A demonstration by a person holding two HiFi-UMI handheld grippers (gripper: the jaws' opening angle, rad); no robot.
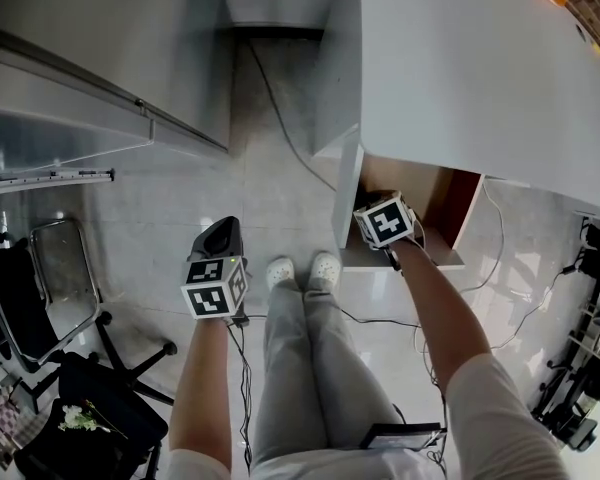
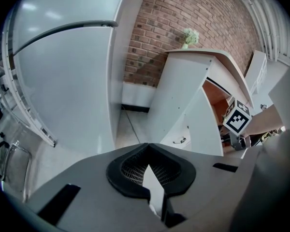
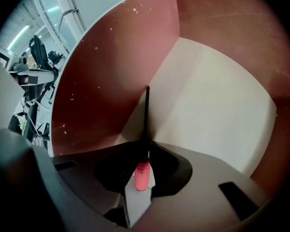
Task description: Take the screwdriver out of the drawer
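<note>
Screwdriver (image 3: pixel 145 132) is clamped by its handle (image 3: pixel 141 174) in the right gripper (image 3: pixel 144 151), the left gripper (image 2: pixel 148 153) being closed empty; its shaft (image 3: pixel 146 111) could be snagged on the drawer (image 3: pixel 217 110) if withdrawn tilted.

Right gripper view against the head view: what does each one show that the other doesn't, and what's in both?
Only the right gripper view: the screwdriver, pink-handled, clamped by the right gripper. Only the head view: the left gripper, the person's legs, a black chair. Both: the drawer with its reddish-brown inside.
</note>
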